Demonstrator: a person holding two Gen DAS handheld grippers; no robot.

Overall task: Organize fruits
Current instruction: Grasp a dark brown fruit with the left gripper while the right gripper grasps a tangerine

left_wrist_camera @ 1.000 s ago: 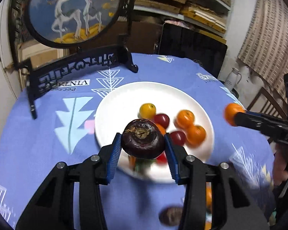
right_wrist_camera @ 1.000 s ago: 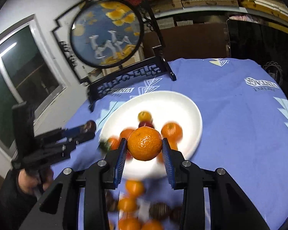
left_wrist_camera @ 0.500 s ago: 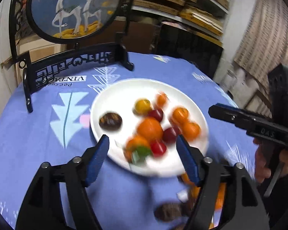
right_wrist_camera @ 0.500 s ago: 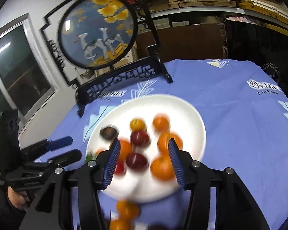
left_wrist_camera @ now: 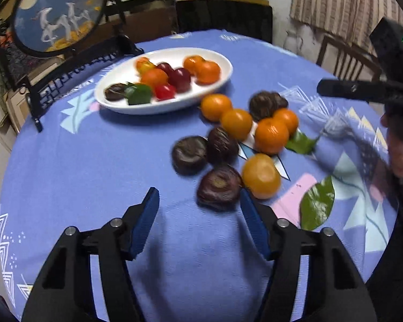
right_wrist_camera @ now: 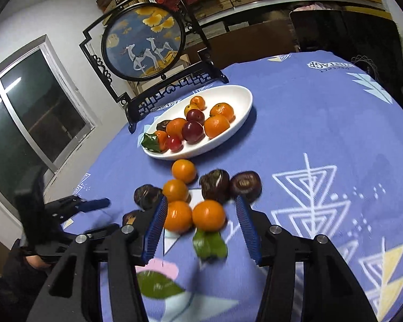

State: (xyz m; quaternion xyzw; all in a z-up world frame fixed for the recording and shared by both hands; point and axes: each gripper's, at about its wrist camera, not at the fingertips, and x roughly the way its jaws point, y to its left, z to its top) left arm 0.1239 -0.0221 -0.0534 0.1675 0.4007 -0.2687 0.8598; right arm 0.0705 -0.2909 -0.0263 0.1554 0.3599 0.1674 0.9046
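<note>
**Fruits lie just ahead of both spread grippers**

Fruits wait in a loose cluster on the blue tablecloth (left_wrist_camera: 80, 161), short of the white plate (left_wrist_camera: 223, 61), which already holds several oranges, red plums and one dark fruit. The left gripper (left_wrist_camera: 198, 209) is spread wide and holds nothing. A dark purple fruit (left_wrist_camera: 219, 187) sits just ahead of it, off-centre toward its right finger, with an orange (left_wrist_camera: 260, 175) touching the fruit on the far side. The right gripper (right_wrist_camera: 200, 214) is likewise spread and empty. Two oranges lie side by side between its fingertips: one (right_wrist_camera: 177, 216) hard against the left finger, the other (right_wrist_camera: 209, 214) nearer the middle, a green leaf (right_wrist_camera: 209, 244) just below it. These fruits are roundish, so no long axis matters. Judging by position, each gripper has its own nearest target: left for the purple fruit, right for the central orange. Crowding neighbours could get nudged as either closes.
</note>
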